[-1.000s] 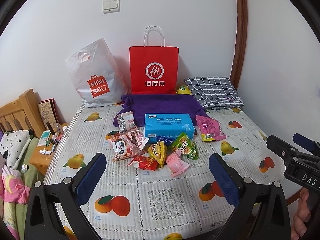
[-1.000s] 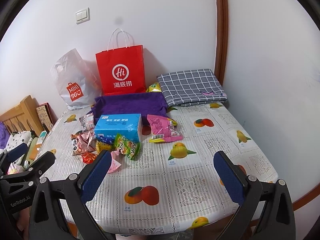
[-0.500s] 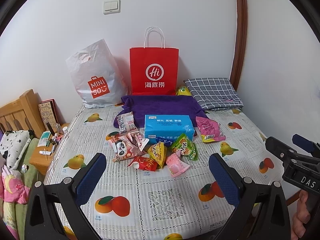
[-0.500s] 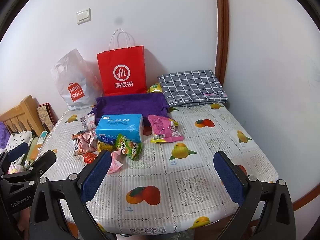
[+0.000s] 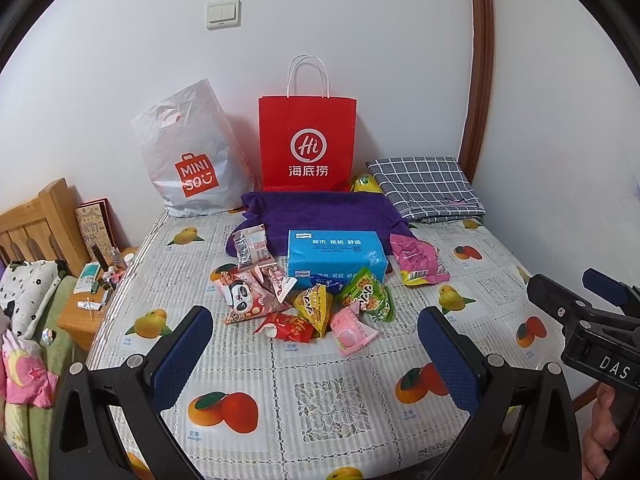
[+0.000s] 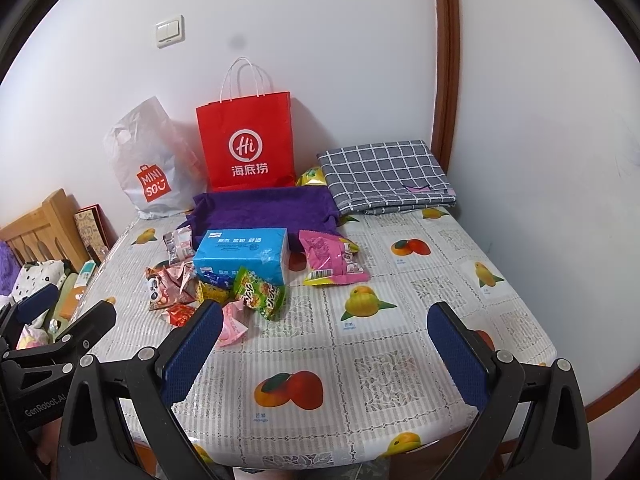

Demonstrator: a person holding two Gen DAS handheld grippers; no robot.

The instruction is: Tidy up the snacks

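Colourful snack pile [image 5: 312,300] lies ahead of both spread tongs, left [image 5: 316,364] & right [image 6: 326,356], untouched.

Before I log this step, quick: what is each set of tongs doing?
Left tongs: open, holding nothing, above the table.
Right tongs: open, holding nothing.

White walls [image 5: 360,20], wooden headboard [image 5: 36,220]

Both hand-held grippers [image 5: 316,356] [image 6: 324,344] wide apart
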